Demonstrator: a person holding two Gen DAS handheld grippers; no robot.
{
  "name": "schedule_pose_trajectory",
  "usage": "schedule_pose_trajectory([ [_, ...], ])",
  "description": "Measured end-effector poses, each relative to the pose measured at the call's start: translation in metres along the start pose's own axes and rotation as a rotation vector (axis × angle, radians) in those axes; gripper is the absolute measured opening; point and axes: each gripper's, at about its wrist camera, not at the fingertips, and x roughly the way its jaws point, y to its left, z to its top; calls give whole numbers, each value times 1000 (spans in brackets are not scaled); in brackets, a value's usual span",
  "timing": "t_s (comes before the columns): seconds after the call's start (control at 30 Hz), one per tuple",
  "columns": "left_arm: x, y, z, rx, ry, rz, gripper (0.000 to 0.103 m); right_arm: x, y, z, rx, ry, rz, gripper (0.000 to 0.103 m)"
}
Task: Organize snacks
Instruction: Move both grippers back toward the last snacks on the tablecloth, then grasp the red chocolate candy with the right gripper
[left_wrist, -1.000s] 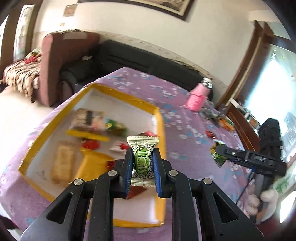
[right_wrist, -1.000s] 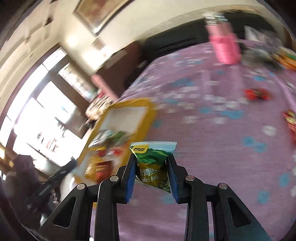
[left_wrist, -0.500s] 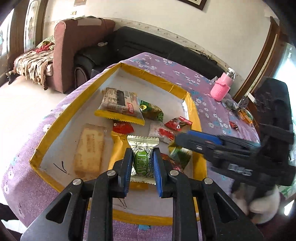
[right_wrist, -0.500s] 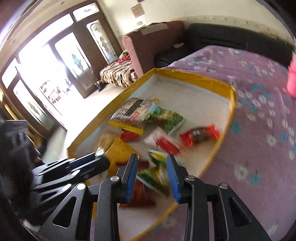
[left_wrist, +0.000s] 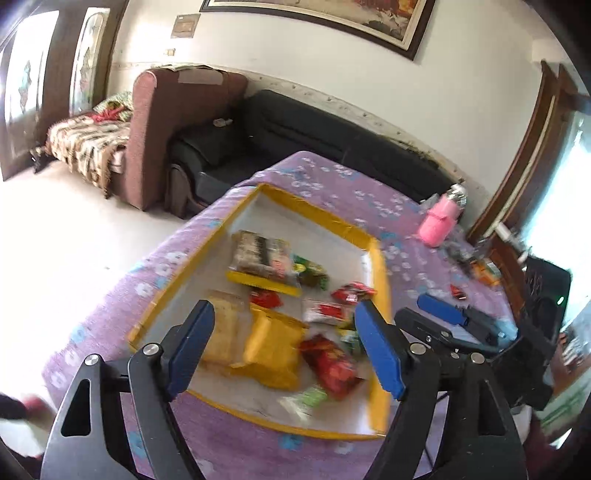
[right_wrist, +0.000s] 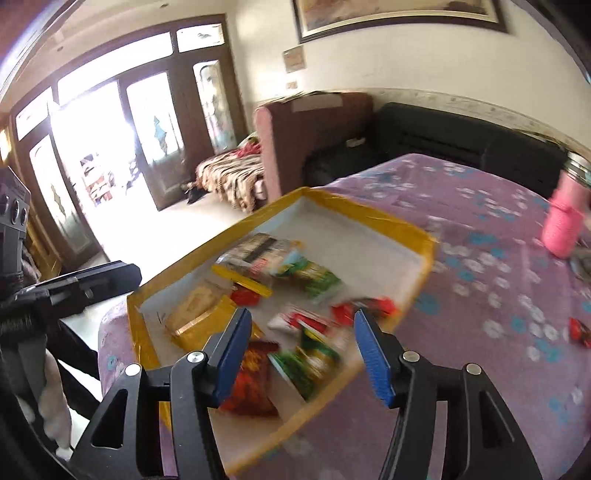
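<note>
Now both tongs, left (left_wrist: 282, 349) and right (right_wrist: 301, 352), are opening, empty, over the yellow-rimmed tray (left_wrist: 380, 280); blurred green packets probably landed, so I lift clear.

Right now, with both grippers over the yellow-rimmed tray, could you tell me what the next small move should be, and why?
Probably swing the right gripper back toward the loose red snack on the purple cloth. Both sets of jaws are opening with nothing between them, the left gripper too, and snacks already lie in the tray.
</note>
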Motion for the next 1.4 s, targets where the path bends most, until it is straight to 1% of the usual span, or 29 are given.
schedule_pose_trajectory([
  [0.13,-12,-19,-3,-7,4,-81,79,-41,-32,-21,59,-12,-61,61],
  [0.27,-16,-46,-6,16,3,-102,79,-90,-66,-39,116,-13,-142,61],
  [0.37,-15,-70,-7,16,20,-143,79,-136,-88,-46,115,-45,-237,62],
  [0.43,-18,-90,-4,36,22,-147,79,-174,-107,-46,124,-80,-301,62],
  [0.5,-23,-109,1,69,12,-151,79,-207,-123,-45,141,-108,-337,65],
  [0.57,-33,-132,10,103,-6,-167,79,-247,-143,-42,172,-158,-381,66],
  [0.6,-38,-145,17,124,-9,-173,79,-269,-154,-40,192,-184,-407,69],
  [0.67,-46,-170,30,163,-17,-197,78,-301,-173,-36,224,-214,-431,70],
  [0.73,-56,-196,45,201,-24,-222,79,-333,-192,-31,255,-255,-456,76],
  [0.77,-59,-202,49,209,-24,-227,83,-341,-201,-29,268,-255,-468,83],
  [0.83,-61,-215,51,221,-20,-259,85,-348,-220,-31,322,-258,-464,83],
  [0.9,-58,-221,43,222,-13,-288,85,-340,-238,-42,380,-263,-403,83],
  [0.93,-51,-222,35,216,4,-299,85,-327,-252,-51,439,-252,-360,83],
  [0.97,-44,-223,28,211,31,-308,85,-314,-260,-59,475,-237,-339,83],
  [1.03,-23,-219,11,200,115,-324,85,-279,-279,-72,528,-181,-322,82],
  [1.1,-13,-215,0,199,139,-306,85,-245,-293,-79,552,-129,-320,81],
  [1.17,-10,-209,-7,207,129,-271,85,-214,-306,-80,570,-86,-333,81],
  [1.23,-7,-202,-10,213,109,-234,85,-180,-319,-77,593,-39,-322,80],
  [1.33,-2,-189,-11,218,81,-177,85,-135,-328,-70,599,19,-321,67],
  [1.4,4,-184,-13,225,77,-154,85,-103,-331,-58,574,64,-342,48],
])
